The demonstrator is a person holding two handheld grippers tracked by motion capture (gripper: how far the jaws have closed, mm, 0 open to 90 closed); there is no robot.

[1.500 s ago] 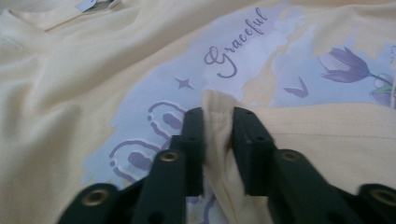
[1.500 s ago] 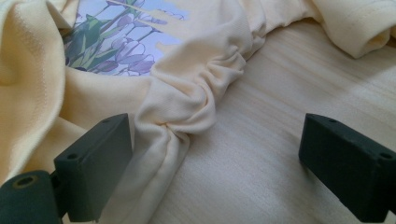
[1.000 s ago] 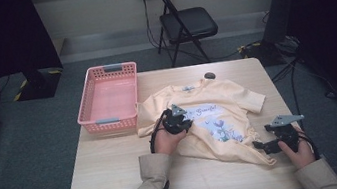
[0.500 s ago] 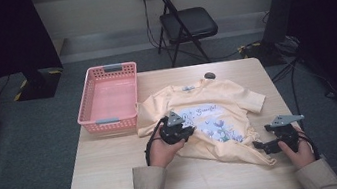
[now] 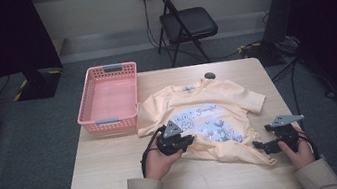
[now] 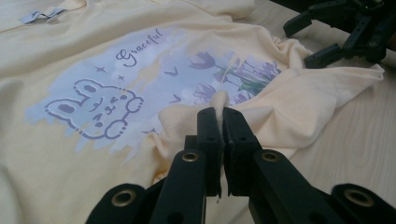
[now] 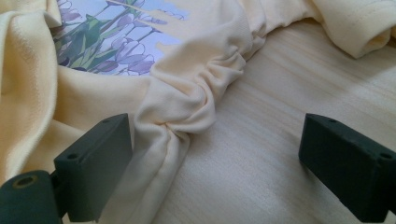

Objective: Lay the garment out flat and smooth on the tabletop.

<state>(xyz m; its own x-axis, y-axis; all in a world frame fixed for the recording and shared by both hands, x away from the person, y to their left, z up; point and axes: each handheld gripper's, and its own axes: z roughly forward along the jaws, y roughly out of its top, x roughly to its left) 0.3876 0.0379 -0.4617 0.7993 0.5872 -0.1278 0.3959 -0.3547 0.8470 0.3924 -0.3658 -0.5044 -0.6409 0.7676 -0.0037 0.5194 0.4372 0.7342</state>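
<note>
A pale yellow T-shirt [image 5: 210,113] with a bunny and flower print lies face up on the wooden table [image 5: 113,178]. My left gripper [image 5: 189,140] sits at the shirt's near left edge. In the left gripper view it [image 6: 218,116] is shut on a pinched fold of the shirt [image 6: 140,60]. My right gripper [image 5: 261,147] rests at the shirt's near right corner. Its jaws [image 7: 219,163] stand wide open, with the left jaw against the bunched hem [image 7: 187,102] and bare table between them. The right gripper [image 6: 341,35] also appears far off in the left gripper view.
An empty pink basket [image 5: 108,96] stands at the table's far left, touching the shirt's sleeve. A small dark object [image 5: 209,75] lies by the collar. A black folding chair [image 5: 189,25] stands beyond the table. Bare wood runs along the near edge.
My left gripper has moved toward the near edge, still shut on the shirt fold and drawing fabric with it. The right gripper has stayed in place, open.
</note>
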